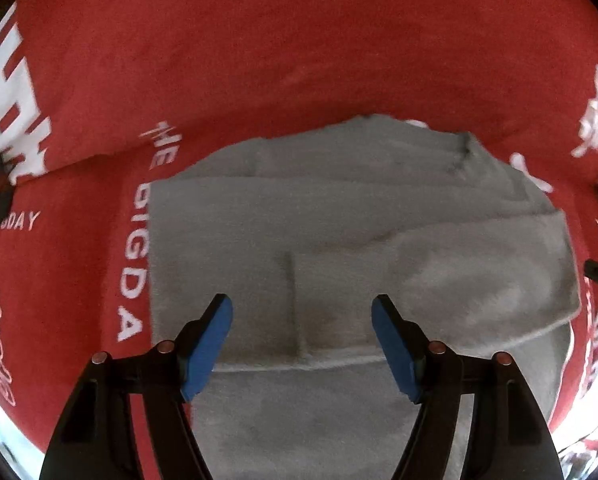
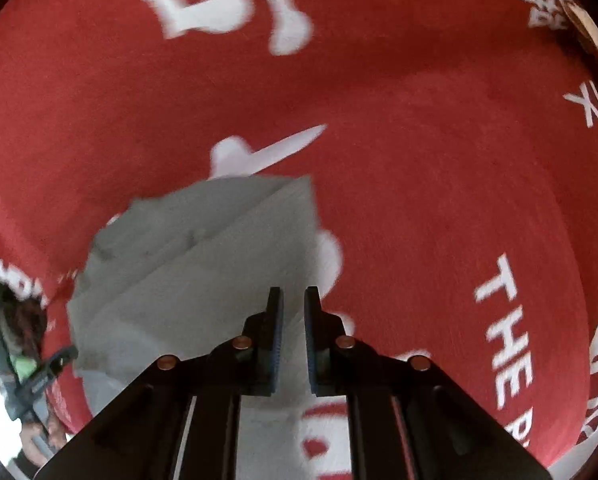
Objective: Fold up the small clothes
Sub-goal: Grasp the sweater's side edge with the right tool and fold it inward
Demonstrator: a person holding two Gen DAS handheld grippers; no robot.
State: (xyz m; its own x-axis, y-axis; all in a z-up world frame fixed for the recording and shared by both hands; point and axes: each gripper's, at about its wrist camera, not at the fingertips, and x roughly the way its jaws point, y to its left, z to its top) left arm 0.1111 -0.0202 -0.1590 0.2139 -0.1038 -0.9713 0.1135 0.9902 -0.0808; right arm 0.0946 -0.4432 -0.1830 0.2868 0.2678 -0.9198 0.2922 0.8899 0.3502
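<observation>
A: Grey folded cloth garment (image 1: 339,248) position?

B: Flat on the red cloth with white lettering (image 1: 259,60) covering the desk; desk edges not visible.

A: Left gripper (image 1: 302,344)?

B: Spread wide above the garment, blue pads (image 1: 207,352) clear of it.

A: Right gripper (image 2: 294,312)?

B: Pressed nearly together at the garment's edge; cannot tell if fabric is pinched.

one grey garment (image 1: 339,248), folded, lies on one red cloth (image 1: 259,60) printed with white lettering. two hand-held grippers: the left hand-held gripper (image 1: 302,344) and the right hand-held gripper (image 2: 293,336).
</observation>
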